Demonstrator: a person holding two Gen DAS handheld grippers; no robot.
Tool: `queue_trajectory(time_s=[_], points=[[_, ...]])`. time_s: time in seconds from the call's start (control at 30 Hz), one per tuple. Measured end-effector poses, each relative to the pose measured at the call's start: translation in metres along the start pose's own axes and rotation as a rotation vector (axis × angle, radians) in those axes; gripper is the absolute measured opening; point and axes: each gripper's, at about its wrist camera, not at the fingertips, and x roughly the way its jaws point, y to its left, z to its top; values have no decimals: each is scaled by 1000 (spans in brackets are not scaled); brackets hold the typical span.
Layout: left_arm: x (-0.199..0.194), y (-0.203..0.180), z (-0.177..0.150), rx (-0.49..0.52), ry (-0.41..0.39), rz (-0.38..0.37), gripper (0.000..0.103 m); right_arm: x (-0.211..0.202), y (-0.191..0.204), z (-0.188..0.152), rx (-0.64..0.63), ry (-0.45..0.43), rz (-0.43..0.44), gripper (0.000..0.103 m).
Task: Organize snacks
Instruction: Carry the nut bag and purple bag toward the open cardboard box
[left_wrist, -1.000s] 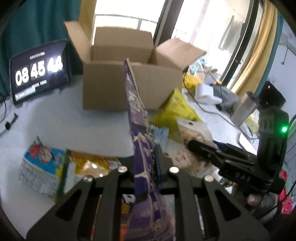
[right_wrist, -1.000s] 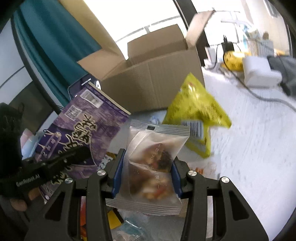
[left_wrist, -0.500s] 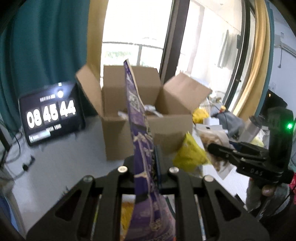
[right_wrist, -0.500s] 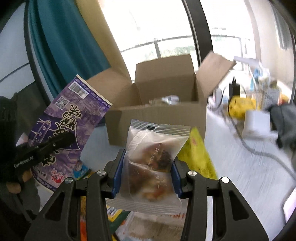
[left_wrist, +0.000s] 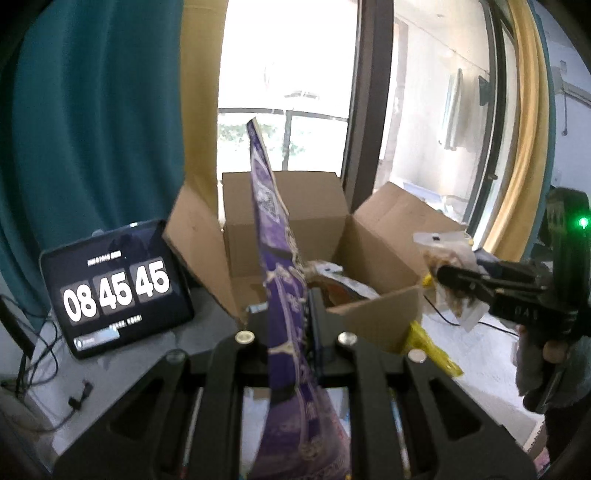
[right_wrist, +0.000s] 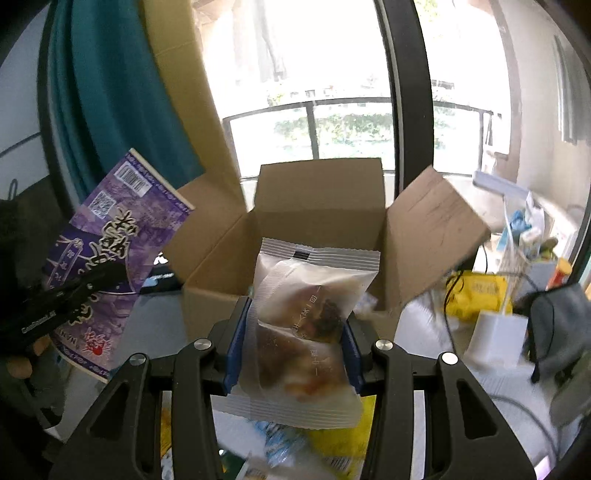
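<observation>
My left gripper is shut on a tall purple snack bag, held edge-on in front of the open cardboard box; the bag also shows at the left of the right wrist view. My right gripper is shut on a clear packet of brown pastry, held in front of the box, above its front wall. The right gripper with its packet shows at the right of the left wrist view. A few snack packets lie inside the box.
A tablet showing 08 45 45 leans left of the box, with cables beside it. A yellow bag lies by the box's right corner. More snack packets lie on the white table below. Clutter and a white box sit at right.
Both grippers have risen and moved toward the box with their packets; the box's inside is now in view. The clock went from 44 to 45.
</observation>
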Motion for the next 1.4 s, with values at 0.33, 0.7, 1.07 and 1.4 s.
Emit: queue_trajectory(time_s=[0.33, 0.7, 1.07, 1.4], points=[[56, 19, 34, 25, 4, 65, 14, 56, -26, 49, 0, 31, -94, 47], [146, 24, 48, 44, 103, 148, 27, 131, -34, 85, -37, 54, -173, 47], [130, 16, 53, 45, 67, 140, 64, 148, -44, 81, -10, 72, -176, 87], [86, -3, 37, 44, 35, 99, 65, 104, -38, 69, -5, 47, -145, 87]])
